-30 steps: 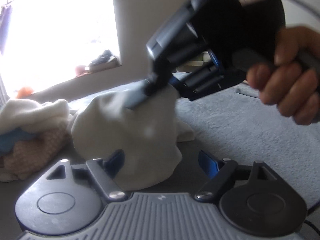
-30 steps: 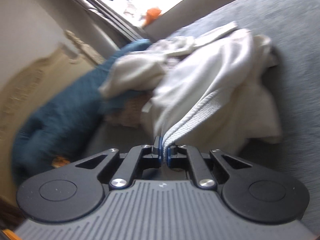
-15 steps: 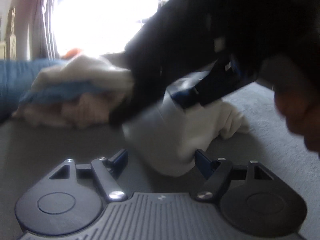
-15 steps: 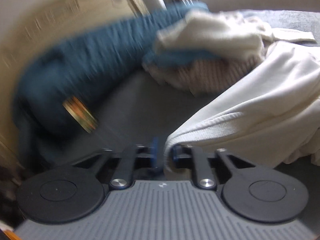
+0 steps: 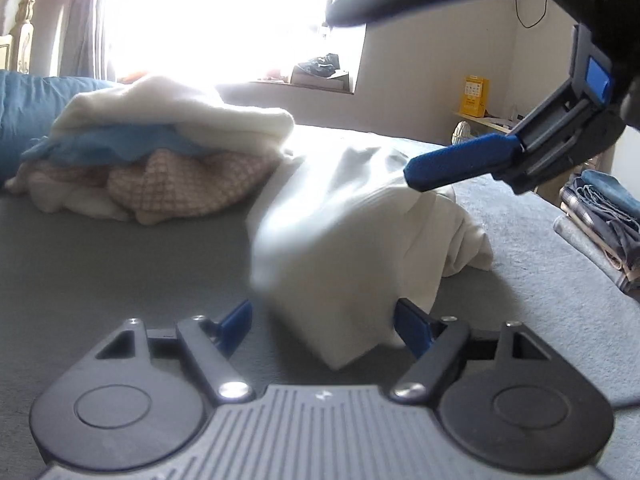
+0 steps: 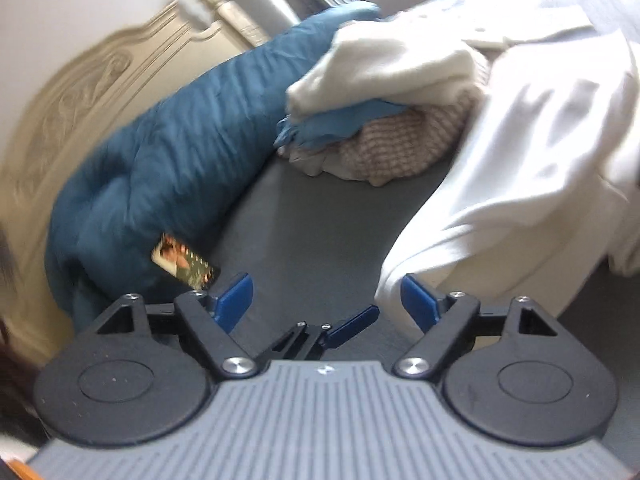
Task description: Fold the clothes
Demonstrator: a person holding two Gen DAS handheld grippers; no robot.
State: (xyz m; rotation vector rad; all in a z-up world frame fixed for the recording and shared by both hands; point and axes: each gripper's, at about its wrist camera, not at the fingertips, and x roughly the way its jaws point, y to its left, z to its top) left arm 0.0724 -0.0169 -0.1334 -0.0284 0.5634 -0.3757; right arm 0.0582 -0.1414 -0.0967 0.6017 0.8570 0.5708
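Released a second ago, the cream knitted garment point(image 6: 532, 168) no longer sits pinched in the right tool point(image 6: 326, 300), whose jaws have just been opening and now stand wide; the ribbed hem lies just beside its blue pad at 3 o'clock. Left tool point(image 5: 322, 322) is also wide, with the garment's near corner between its fingers, unpressed. On the grey bed point(image 5: 120, 264), toward 10 o'clock, a heap of cream, blue and pink checked clothes point(image 5: 160, 160) rests. Farther at 9 o'clock lies a teal quilted duvet point(image 6: 168, 152). Folded denim point(image 5: 604, 216) sits at 3 o'clock.
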